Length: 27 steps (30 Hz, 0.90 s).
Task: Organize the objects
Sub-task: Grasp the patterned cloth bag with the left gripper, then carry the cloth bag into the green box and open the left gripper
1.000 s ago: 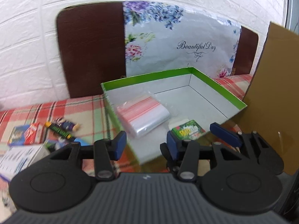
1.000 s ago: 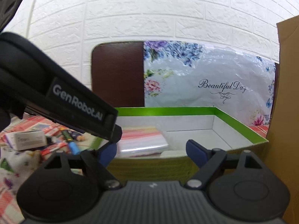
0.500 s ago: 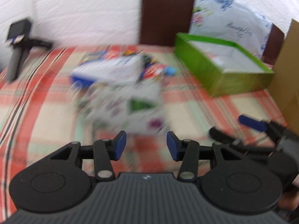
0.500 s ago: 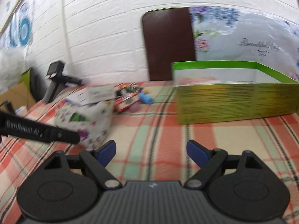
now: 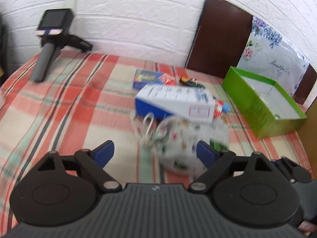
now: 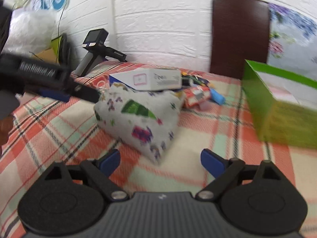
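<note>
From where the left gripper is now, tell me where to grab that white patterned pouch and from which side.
Take the patterned pouch by its near lower corner, coming from the front and above. It slumps like a soft wedge, and the white-and-blue box leans on its far top edge, so a grip there would likely disturb it. The left gripper is open, probably wide enough for that corner.

Cloth pouch (image 6: 142,117) lies on table (image 6: 65,130), just ahead of my two grippers. Long box (image 6: 150,79) rests behind pouch, leaning on its top. Small packets (image 6: 196,95) sit right of long box. Open box (image 5: 265,101) stands further right, near table edge. Chair back (image 5: 220,35) behind table, against wall. Handheld tool (image 5: 51,37) far left, at back corner.
</note>
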{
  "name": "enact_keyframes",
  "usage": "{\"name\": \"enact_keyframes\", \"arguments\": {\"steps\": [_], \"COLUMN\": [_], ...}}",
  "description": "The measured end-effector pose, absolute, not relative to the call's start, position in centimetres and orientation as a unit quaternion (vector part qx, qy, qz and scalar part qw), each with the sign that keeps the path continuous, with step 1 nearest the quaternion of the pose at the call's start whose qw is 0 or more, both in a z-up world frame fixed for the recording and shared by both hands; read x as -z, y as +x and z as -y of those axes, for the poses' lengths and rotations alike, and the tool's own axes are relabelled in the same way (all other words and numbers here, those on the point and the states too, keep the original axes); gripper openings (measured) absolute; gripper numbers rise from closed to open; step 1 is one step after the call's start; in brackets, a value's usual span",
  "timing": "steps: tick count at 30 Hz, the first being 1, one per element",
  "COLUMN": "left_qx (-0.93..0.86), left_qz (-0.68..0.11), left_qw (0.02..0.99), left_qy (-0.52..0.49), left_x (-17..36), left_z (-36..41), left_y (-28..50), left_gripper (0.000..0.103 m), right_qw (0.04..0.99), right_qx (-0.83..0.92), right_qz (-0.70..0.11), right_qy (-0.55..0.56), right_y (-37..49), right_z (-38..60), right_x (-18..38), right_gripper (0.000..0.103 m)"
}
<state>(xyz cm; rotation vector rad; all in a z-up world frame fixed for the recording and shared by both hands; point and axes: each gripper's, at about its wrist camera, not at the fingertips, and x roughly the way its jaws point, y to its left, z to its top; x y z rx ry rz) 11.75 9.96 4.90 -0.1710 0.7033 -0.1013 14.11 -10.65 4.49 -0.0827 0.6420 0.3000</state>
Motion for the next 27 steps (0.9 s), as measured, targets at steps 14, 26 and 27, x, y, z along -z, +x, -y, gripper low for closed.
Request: {"name": "enact_keyframes", "arguments": {"steps": [14,26,27], "left_qx": [0.085,0.153,0.162], "left_qz": [-0.381,-0.389,-0.39], "left_qw": [0.909,0.898,0.896], "left_qy": [-0.145,-0.139,-0.137], "left_x": [-2.3,-2.2,-2.2], "left_z": [-8.3,-3.5,-2.8], "left_y": [13.2,6.7,6.4], "left_gripper": [0.069,0.058,0.058], "right_qw": [0.93,0.939,0.94], "right_qx": [-0.177,-0.147,-0.142], "right_qz": [-0.312,-0.299,-0.3], "right_qy": [-0.079,-0.08,-0.077], "right_y": [17.0,8.4,7.6], "right_z": [7.5,11.2,11.8], "right_x": [-3.4,-3.7,-3.7], "right_gripper": [0.071,0.066,0.066]}}
